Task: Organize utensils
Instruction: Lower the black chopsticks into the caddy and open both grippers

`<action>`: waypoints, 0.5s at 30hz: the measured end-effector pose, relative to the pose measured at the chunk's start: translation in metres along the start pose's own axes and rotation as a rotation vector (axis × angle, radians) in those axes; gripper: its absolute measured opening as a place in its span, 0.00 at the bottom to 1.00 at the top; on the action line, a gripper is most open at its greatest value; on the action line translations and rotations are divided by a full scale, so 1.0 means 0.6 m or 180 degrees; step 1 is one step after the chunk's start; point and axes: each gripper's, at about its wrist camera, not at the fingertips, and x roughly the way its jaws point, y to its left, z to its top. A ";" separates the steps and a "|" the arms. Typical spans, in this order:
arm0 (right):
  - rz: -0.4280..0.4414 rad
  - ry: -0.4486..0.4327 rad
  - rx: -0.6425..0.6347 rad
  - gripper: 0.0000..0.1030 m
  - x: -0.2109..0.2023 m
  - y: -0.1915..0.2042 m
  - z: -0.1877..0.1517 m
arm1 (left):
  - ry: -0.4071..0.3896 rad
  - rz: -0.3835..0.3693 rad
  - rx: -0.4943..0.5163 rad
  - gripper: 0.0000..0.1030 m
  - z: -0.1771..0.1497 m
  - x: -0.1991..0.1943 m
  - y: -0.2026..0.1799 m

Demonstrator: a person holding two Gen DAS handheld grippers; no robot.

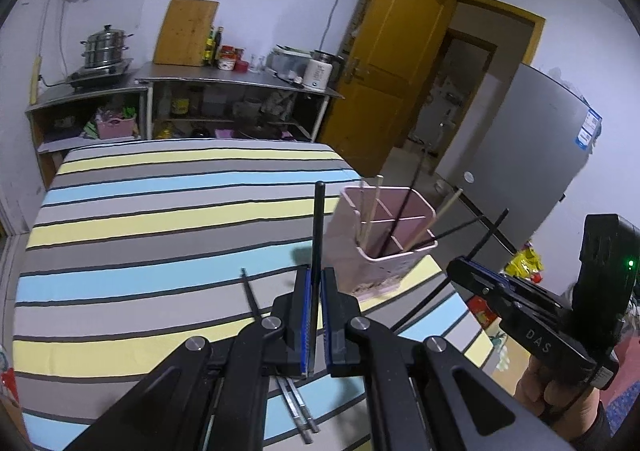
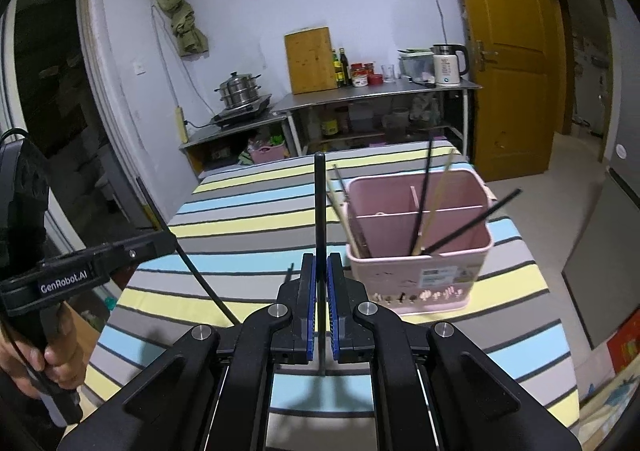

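A pink divided utensil holder (image 1: 380,247) (image 2: 420,255) stands near the right end of the striped table (image 1: 160,219) and holds several wooden and black chopsticks. My left gripper (image 1: 318,275) is shut on a black chopstick (image 1: 319,219) that sticks up just left of the holder. My right gripper (image 2: 320,259) is shut on another black chopstick (image 2: 319,203), upright and left of the holder's rim. Each gripper also shows in the other view with its slanting stick: right gripper (image 1: 454,265), left gripper (image 2: 170,239). Loose chopsticks lie on the cloth: a dark one (image 1: 250,293) and metal ones (image 1: 298,407).
Behind the table a steel counter (image 2: 380,93) carries a steamer pot (image 2: 238,91), a cutting board (image 2: 310,61), bottles and a kettle (image 2: 448,65). A yellow door (image 1: 384,63) stands open at the right, with a grey fridge (image 1: 532,155) beside it. A hand (image 2: 52,367) grips the left handle.
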 end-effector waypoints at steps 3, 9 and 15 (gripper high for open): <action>-0.0036 -0.0048 0.0031 0.05 -0.008 -0.014 0.008 | 0.0008 -0.0068 0.0049 0.05 0.012 0.011 -0.022; -0.0103 -0.0243 0.0080 0.05 -0.034 -0.038 0.042 | -0.0097 -0.0220 0.0119 0.04 0.056 0.021 -0.056; -0.0169 -0.0495 0.0095 0.05 -0.064 -0.054 0.089 | -0.0257 -0.0351 0.0168 0.05 0.111 0.021 -0.090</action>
